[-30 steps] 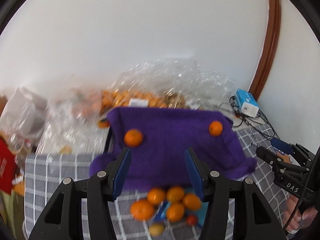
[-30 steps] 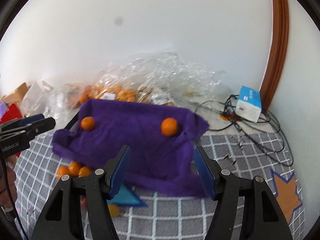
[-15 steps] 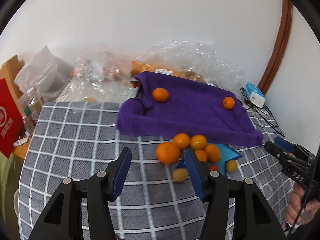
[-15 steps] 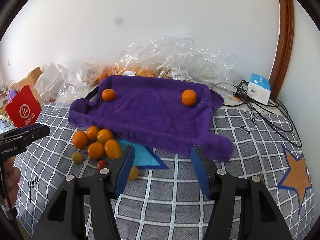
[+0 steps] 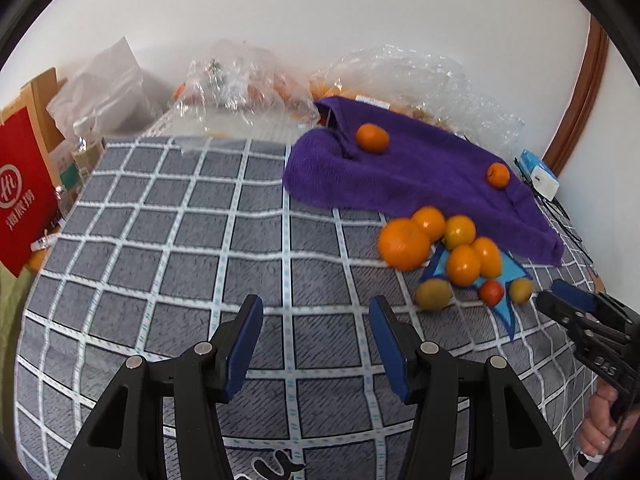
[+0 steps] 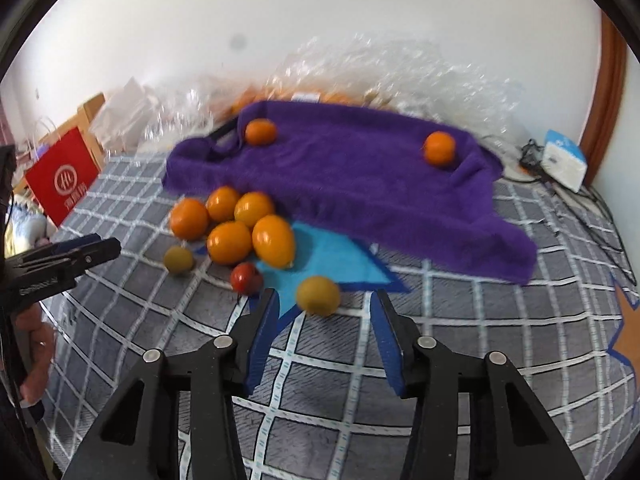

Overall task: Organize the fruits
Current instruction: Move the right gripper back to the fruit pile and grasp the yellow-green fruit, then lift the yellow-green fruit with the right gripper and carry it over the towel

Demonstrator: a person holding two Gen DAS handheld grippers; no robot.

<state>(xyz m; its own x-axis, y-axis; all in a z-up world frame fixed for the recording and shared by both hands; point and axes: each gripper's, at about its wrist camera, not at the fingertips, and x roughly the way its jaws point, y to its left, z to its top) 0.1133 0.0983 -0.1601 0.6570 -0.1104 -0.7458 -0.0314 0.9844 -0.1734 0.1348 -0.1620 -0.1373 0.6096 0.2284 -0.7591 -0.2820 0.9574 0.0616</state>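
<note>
From my right wrist view the purple fleece cloth (image 6: 360,184) and crinkled clear plastic bags (image 6: 400,76) at the bed's far edge smear with blur. The cloth covers what it rests on. In my left wrist view, the red paper bag (image 5: 22,192) is cut by the frame's left edge.

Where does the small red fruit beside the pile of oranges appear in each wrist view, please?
Left wrist view: the small red fruit sits right of centre, at the near edge of the orange pile.
Right wrist view: it lies left of centre, just beyond the right gripper.
Shared landmark: the purple towel behind the pile.
</note>
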